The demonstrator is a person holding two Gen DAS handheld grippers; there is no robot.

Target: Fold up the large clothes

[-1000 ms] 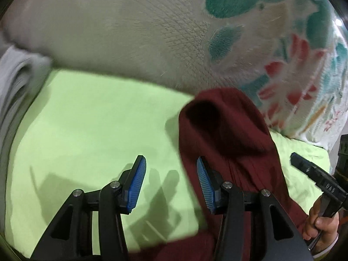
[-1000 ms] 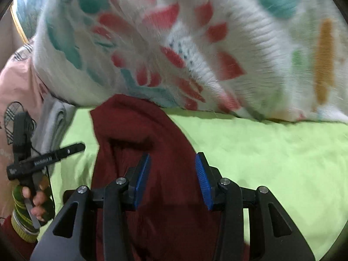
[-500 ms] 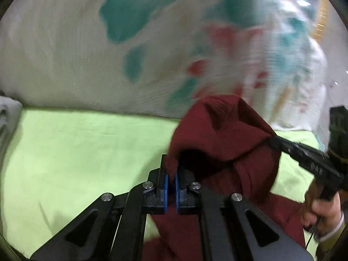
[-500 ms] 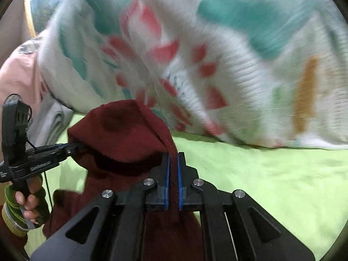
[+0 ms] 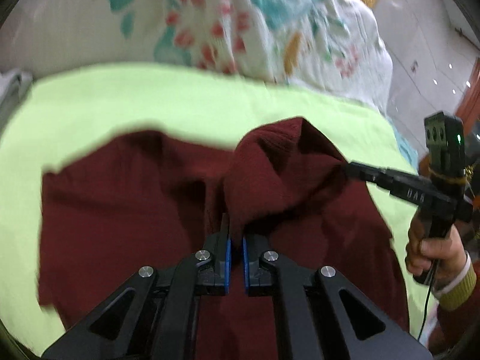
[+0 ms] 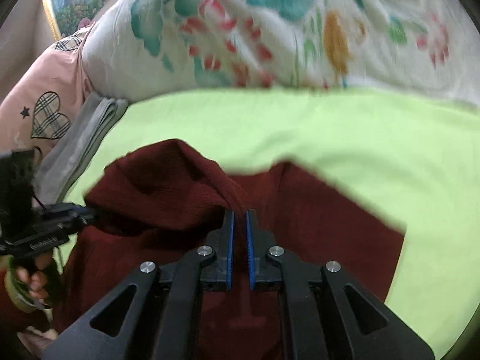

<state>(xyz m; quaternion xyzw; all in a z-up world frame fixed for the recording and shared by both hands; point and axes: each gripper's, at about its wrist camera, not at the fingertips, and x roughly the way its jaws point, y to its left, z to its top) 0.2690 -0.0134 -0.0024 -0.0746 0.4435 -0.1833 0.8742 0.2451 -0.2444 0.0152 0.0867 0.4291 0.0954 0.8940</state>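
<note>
Both hand-held grippers are now pressed together on cloth, where a second ago their jaws were spread above it. The left gripper (image 5: 236,258) is clamped on a bunched ridge of the dark red garment (image 5: 126,204), and the right gripper (image 6: 239,252) is pinched on a second ridge of the same fabric; each is also seen from the other's camera, biting the raised fold from the side.

Ordered from largest to smallest, the scene is laid out as follows. The lime-green sheet (image 5: 126,102) is spread across the bed and carries the garment near its front edge. The floral quilt (image 6: 270,30) is heaped behind it, and a pink cushion with plaid hearts (image 6: 45,102) and a folded grey cloth (image 6: 81,138) are seen at the left edge in the right wrist view. The garment is mostly flat on the sheet, but its middle is drawn up into a peaked hump between the two grips, where half a second ago that hump was only just being gathered. More of the flat body is now exposed to the left of the hump.

It is judged that the grasp phase is finished and a carrying fold is in hand. Even tension between the two pinches will likely be needed, or the layers may slip and bunch.
</note>
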